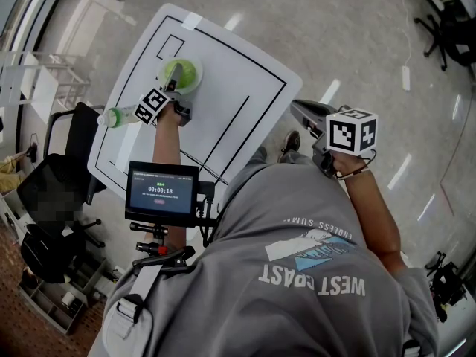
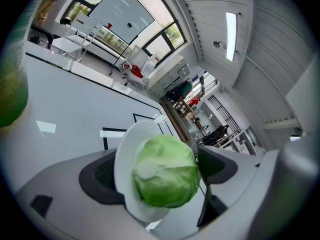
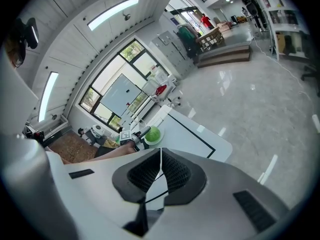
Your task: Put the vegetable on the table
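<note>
A green cabbage (image 1: 181, 73) lies on a white plate (image 1: 195, 82) at the far left of the white table (image 1: 245, 88). My left gripper (image 1: 175, 95) reaches over the plate's near rim. In the left gripper view it is open, jaws wide apart, with the cabbage (image 2: 165, 171) and the plate (image 2: 125, 159) between them. The right pad (image 2: 215, 166) lies close beside the cabbage; the plate rim partly hides the left pad (image 2: 100, 176). My right gripper (image 1: 301, 111) hangs off the table's right edge over the floor, shut (image 3: 161, 171) and empty. It looks toward the distant cabbage (image 3: 153, 133).
A green bottle (image 1: 119, 115) lies at the table's left edge beside my left gripper. Black lines mark the tabletop. A small screen (image 1: 162, 192) sits on a rig near the table's front edge. A black office chair (image 1: 56, 192) stands left of the table.
</note>
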`<state>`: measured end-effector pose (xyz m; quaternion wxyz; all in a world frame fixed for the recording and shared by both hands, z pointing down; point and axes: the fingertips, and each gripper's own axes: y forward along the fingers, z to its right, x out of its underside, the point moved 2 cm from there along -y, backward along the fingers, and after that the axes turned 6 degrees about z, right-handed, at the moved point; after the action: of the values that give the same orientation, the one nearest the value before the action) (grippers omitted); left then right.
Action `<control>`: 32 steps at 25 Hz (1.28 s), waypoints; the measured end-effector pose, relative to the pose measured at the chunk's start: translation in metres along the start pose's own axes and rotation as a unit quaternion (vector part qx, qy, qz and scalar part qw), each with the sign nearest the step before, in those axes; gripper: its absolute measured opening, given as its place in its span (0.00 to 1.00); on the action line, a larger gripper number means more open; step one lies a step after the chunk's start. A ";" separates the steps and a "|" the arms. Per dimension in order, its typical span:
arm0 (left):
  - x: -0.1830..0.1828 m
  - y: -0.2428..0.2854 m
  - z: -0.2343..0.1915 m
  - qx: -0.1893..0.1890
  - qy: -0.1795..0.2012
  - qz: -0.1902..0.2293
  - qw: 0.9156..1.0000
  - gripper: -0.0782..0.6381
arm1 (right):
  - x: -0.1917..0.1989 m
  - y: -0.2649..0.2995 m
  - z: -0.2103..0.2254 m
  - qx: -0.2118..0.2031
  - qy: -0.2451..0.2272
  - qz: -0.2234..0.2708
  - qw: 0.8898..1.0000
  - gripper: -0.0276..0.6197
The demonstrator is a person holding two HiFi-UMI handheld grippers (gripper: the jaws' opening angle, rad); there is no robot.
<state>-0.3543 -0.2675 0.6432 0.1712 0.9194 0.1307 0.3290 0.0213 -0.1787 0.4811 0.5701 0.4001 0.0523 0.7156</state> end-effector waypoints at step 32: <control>0.014 -0.004 -0.006 -0.001 -0.003 -0.022 1.000 0.73 | 0.011 0.013 0.021 -0.011 0.101 0.014 0.995 0.06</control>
<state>-0.3482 -0.2572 0.6542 0.1798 0.9169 0.1504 0.3229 0.0239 -0.1820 0.5081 0.5558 0.3201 0.0965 0.7611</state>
